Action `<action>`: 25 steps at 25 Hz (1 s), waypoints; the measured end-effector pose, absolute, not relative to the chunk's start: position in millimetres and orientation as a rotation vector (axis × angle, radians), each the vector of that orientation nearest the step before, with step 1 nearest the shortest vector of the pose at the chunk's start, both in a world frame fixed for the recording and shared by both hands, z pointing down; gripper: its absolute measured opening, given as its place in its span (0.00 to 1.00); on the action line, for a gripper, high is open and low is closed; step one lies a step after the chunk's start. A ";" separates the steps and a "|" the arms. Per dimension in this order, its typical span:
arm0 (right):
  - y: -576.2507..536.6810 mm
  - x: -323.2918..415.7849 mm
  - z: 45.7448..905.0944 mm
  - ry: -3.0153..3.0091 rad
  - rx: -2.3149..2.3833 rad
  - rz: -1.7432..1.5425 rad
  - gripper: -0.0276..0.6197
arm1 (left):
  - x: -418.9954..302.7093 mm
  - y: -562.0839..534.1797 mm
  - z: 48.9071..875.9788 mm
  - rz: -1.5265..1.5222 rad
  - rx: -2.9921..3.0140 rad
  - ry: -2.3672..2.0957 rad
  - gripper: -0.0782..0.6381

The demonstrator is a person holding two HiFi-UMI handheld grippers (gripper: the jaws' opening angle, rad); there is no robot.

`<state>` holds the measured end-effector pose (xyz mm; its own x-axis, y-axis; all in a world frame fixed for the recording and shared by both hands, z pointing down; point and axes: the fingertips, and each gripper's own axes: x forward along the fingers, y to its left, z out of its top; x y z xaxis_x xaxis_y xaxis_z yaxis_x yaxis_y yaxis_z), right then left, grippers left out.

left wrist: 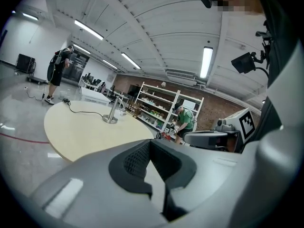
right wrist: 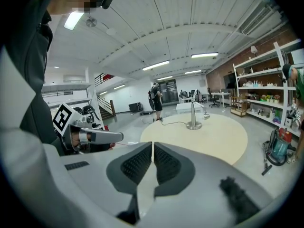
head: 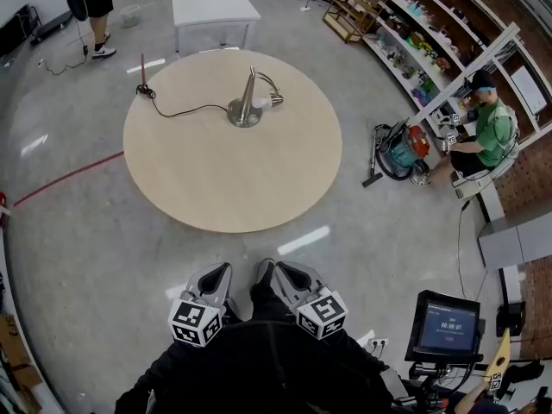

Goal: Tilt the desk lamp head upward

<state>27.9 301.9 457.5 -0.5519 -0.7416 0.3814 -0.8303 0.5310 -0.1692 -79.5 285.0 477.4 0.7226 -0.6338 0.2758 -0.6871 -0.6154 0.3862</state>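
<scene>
Left gripper (left wrist: pixel 151 148) and right gripper (right wrist: pixel 152 150) are both pinched fully closed with nothing between the jaws. They're held in close to the body, well apart from the round table (head: pixel 198 188). The desk lamp (head: pixel 248 102) is parked toward the far side of that table, so nothing has been touched yet.

Stuff that could go sideways, as a guess:

- The lamp could be tipped over. A tall tapered stem (head: pixel 251 84) is carried on a fairly small round base (head: pixel 244 113), so if the lamp head (head: pixel 274 100) gets shoved upward without the base being pinned, the whole thing probably rocks or lifts.
- The tabletop looks like smooth pale laminate, so the base might just be slid along instead of the joint being bent.
- The lamp looks like polished metal. The ribbed dark pads (right wrist: pixel 137 163) may be slipped off that shiny curved surface if it's only nudged with closed jaws.
- The black cord (head: pixel 185 110) is snaked loosely off to the left edge, so it could be snagged or yanked if the lamp is dragged.
- How the head is jointed can't be made out from this far away, so forcing it the wrong way is a real risk.

Texture notes: the lamp is chrome-ish and glossy, and the head is small and drooped beside the stem. The cord is thin and floppy. The table is matte beige and flat, and the floor (head: pixel 78 231) is grey and shiny enough that the lights are reflected in it.
</scene>
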 end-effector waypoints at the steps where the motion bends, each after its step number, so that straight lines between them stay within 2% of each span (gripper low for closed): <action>1: 296.9 29.3 459.4 -2.518 1.314 0.482 0.05 | -79.3 282.0 478.4 0.156 2.457 -1.023 0.12; 8: 209.9 34.3 456.7 -2.596 1.253 0.465 0.05 | -74.5 201.8 470.7 0.176 2.467 -1.112 0.12; 25: 80.1 126.0 456.9 -2.662 1.205 0.532 0.05 | 9.2 87.2 453.5 0.262 2.472 -1.235 0.12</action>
